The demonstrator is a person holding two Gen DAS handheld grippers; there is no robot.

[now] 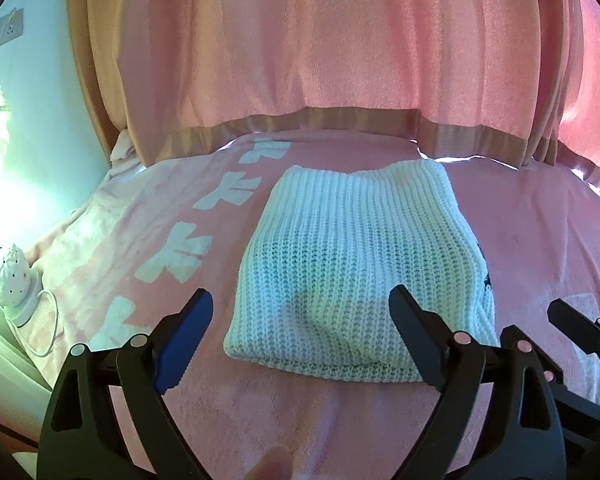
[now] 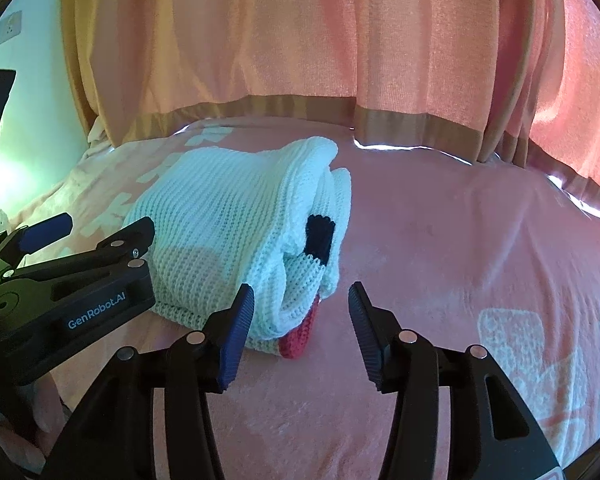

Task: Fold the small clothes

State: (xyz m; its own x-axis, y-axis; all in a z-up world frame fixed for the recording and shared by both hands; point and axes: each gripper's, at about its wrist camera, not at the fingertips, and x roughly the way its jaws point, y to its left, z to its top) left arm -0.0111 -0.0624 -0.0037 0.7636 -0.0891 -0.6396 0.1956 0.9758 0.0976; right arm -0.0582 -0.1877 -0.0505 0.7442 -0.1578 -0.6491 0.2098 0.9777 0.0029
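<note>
Left wrist view, from left to right: a white lamp sits at the bed's edge, the left gripper stands with jaws wide apart and nothing clamped, and the folded white knit sweater lies on the pink blanket just past its fingertips. Right wrist view shows the right gripper also parted, empty, at the sweater's near right corner, below the pink curtain.

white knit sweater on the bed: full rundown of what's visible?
The white knit sweater is chunky ribbed knit, folded into a compact, roughly rectangular bundle lying flat on the pink bedspread. The right wrist view shows stacked layers at its open side, with a black patch and a red knit edge poking out. Neither gripper touches it; both stand open just short of its near edge.
</note>
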